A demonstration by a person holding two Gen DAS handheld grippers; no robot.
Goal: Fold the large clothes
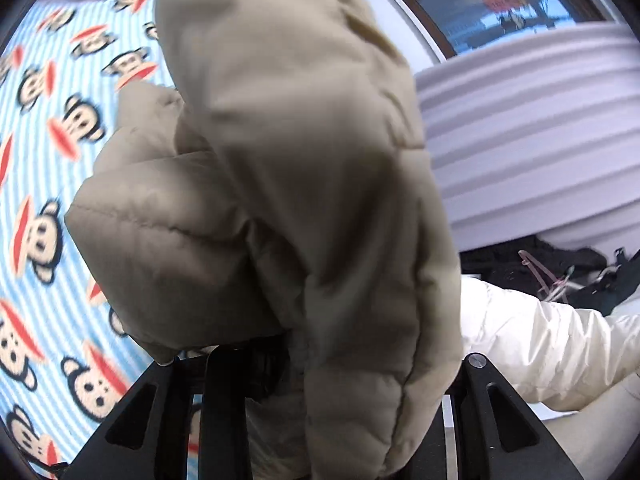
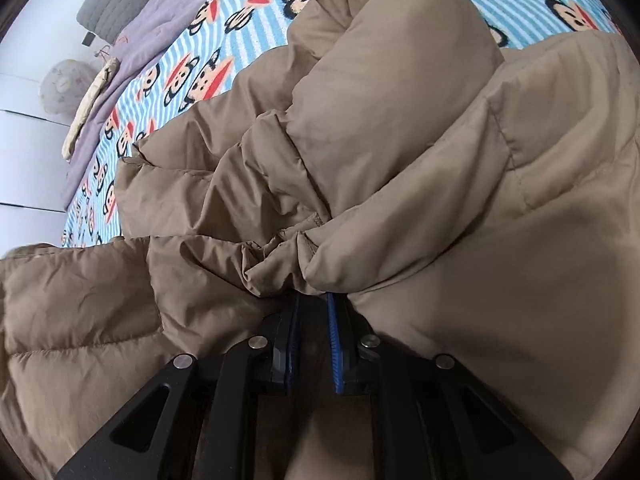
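Both hand-held grippers, left (image 1: 320, 392) and right (image 2: 312, 320), pinch the tan quilted puffer jacket (image 2: 360, 160), its bulk toward twelve o'clock over the monkey-print striped bed (image 2: 192, 60), probably for folding.

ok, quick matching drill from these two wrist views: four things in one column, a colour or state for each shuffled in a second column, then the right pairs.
Things:
1. puffer jacket
2. bedsheet
3. white jacket
4. right gripper

Descriptions:
A. blue and white stripes with cartoon monkey faces
B. cream-white, lying at the right edge of the left wrist view
C. tan, quilted, bunched up
D. fingers with blue pads, close together on tan fabric

Pairs: 1-C, 2-A, 3-B, 4-D
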